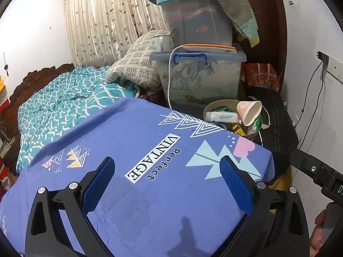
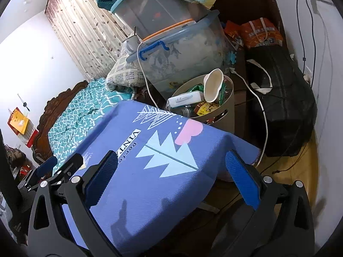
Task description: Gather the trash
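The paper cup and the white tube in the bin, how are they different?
The paper cup is wide, cone-shaped and open, showing its cream inside; the white tube is long, flat and closed. The paper cup sticks up above the rim of the bin, tipped over, while the white tube lies on its side across the trash. The paper cup is pink outside; the white tube is plain white. Both rest on top of the pile.

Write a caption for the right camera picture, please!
Open tongs hover over a purple cloth beside a full trash bin.
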